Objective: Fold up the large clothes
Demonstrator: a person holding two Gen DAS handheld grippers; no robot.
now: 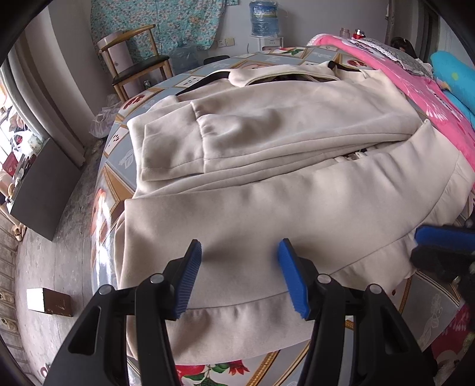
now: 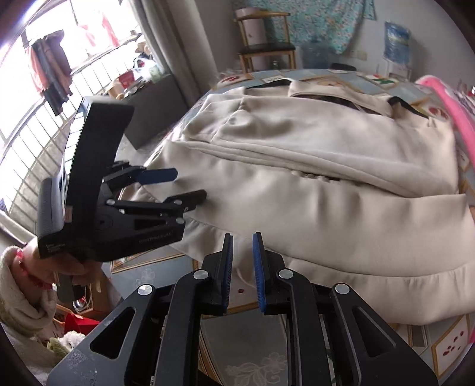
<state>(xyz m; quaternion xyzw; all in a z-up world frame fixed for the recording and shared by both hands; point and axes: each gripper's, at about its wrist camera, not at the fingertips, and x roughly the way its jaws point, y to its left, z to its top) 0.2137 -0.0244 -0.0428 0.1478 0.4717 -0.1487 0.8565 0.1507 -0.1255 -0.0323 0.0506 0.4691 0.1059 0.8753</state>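
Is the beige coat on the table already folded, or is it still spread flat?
Partly folded. The beige coat lies on the table in stacked layers: its upper part is doubled over the lower panel, with layered edges showing at the fold.

Both wrist views — down, near coat (image 1: 267, 190)

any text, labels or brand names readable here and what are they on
None can be read.
Raised lettering on the side of the left gripper, seen from the right wrist: blurred.
Small white print on its handle base: too small.
Label on the water jug: too blurred.
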